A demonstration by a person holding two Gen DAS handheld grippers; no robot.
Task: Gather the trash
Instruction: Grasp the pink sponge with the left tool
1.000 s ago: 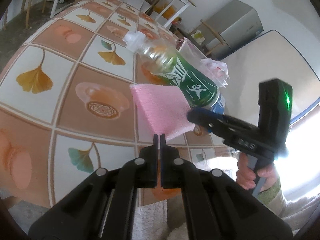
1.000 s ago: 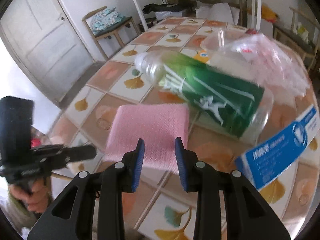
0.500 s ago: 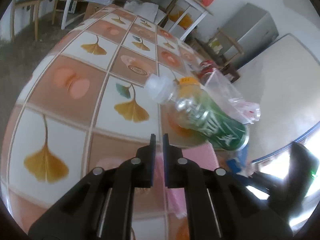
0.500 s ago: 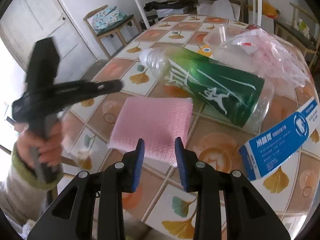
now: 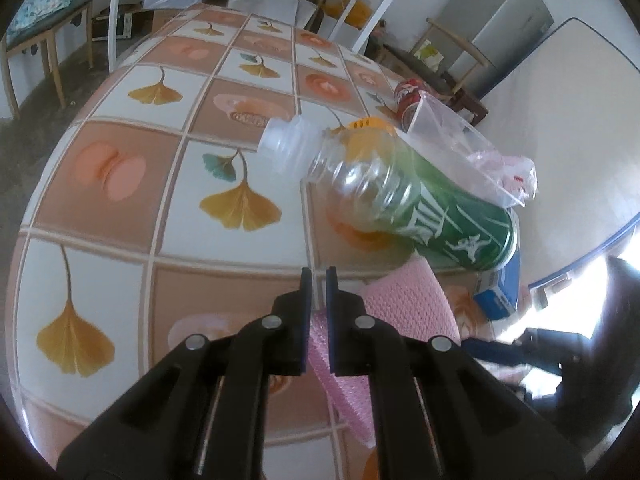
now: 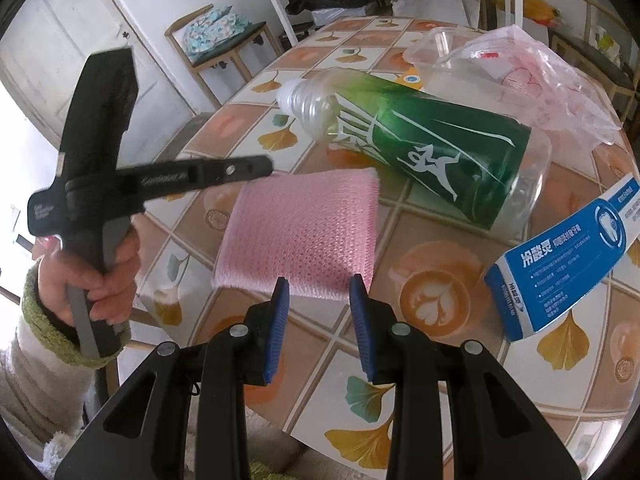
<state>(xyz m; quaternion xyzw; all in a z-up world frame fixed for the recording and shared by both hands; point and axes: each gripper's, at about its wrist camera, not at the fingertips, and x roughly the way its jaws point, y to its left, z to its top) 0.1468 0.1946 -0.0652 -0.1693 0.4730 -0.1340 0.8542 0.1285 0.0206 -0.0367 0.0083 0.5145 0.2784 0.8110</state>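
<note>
While poised over the pink sponge (image 6: 304, 232), risks skidding it instead of lifting it: lies too flat on the table (image 6: 440, 380) for an easy pinch by the right gripper (image 6: 320, 292), so could shove it into the green bottle (image 6: 432, 152) just beyond and set that rolling. Could also clash with the left gripper (image 5: 316, 280), angled down above the sponge's far left corner, all but closed on nothing. On the right: jaws partly apart, empty, tilted steeply down at the sponge's near edge.

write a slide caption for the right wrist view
Right gripper with jaws open over a pink sponge, beside a green-labelled bottle and toothpaste box.
</note>
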